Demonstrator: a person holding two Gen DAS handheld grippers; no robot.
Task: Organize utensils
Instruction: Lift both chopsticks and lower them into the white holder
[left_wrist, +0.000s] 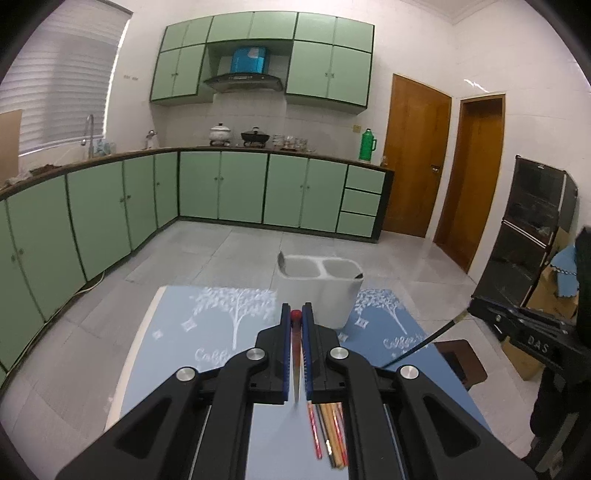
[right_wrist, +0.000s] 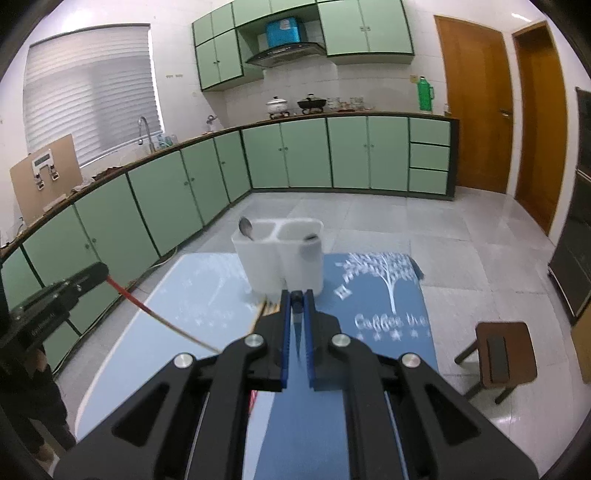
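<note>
Both grippers are clamping chopsticks: left gripper (left_wrist: 296, 317) a red chopstick (left_wrist: 296, 345), right gripper (right_wrist: 296, 298) a black chopstick (right_wrist: 296, 332), I think. They're sticking out long, so either could be snagging the holder (right_wrist: 280, 258) rim and tipping it.

A white two-compartment utensil holder (right_wrist: 282, 254) stands upright on the blue tablecloth. A metal spoon (right_wrist: 245, 228) leans in its left compartment, bowl upward. A red-tipped chopstick (left_wrist: 296, 347) is pinched lengthwise between blue pads, and a black chopstick (left_wrist: 424, 343) slants in the air to its right. More chopsticks (left_wrist: 330, 432), red and wooden, lie bundled flat on the cloth.
</note>
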